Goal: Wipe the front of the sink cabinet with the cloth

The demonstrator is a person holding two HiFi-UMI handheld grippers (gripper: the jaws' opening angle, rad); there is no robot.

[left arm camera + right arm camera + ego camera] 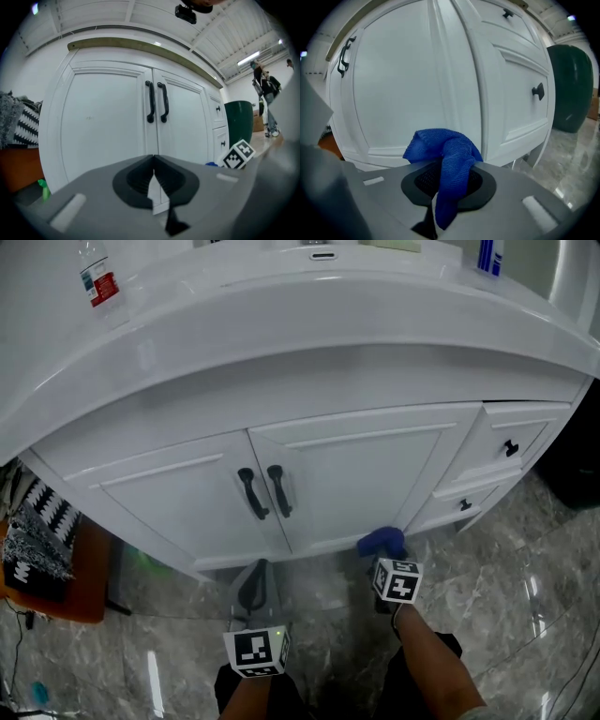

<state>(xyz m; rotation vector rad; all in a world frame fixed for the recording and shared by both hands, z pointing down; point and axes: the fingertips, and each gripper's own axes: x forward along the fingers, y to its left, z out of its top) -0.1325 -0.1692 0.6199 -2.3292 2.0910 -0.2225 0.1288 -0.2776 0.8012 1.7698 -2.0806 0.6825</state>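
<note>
The white sink cabinet has two doors with black handles and drawers at the right. A blue cloth is pinched in my right gripper, which is shut on it, low by the bottom corner of the right door. In the right gripper view the cloth bunches out of the jaws just short of the door. My left gripper hangs below the left door, shut and empty; its view faces the doors and handles.
A marble floor lies below. A plastic bottle stands on the counter at the left. An orange stool with black-and-white fabric sits at the left. A dark green bin stands right of the cabinet. A person stands far off.
</note>
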